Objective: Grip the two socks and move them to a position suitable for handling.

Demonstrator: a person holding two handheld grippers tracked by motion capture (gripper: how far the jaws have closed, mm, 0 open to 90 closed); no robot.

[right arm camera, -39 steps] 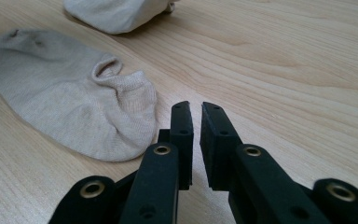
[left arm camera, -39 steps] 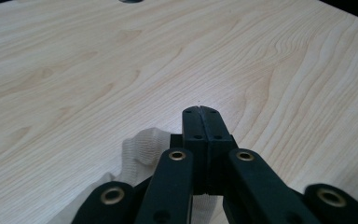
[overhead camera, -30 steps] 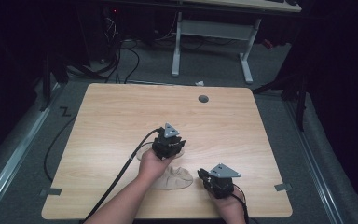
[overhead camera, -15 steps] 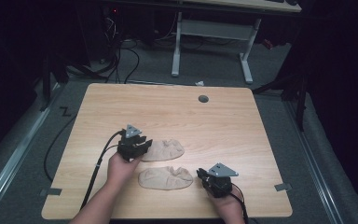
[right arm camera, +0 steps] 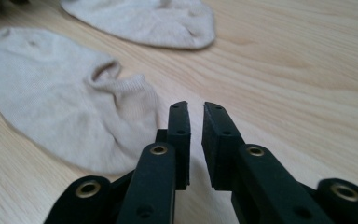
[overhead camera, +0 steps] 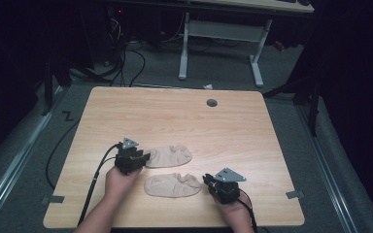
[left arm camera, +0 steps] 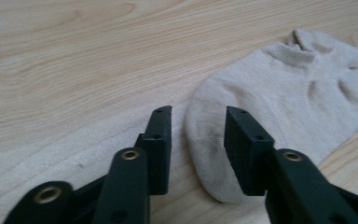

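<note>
Two beige ankle socks, laid out separately on the desk.

Change: a second ago one heap; now the far sock lies at 12 o'clock of the near sock, just apart. Left claw, spread, straddles the far sock's toe edge at its 9 o'clock. Right claw, nearly pressed together and holding nothing, sits at the near sock's 3 o'clock. Judgement: separation done; pairing or folding could follow.

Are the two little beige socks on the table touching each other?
Apart. The high view shows a strip of bare wood between the far sock and the near sock; the right gripper view shows the same gap.
</note>
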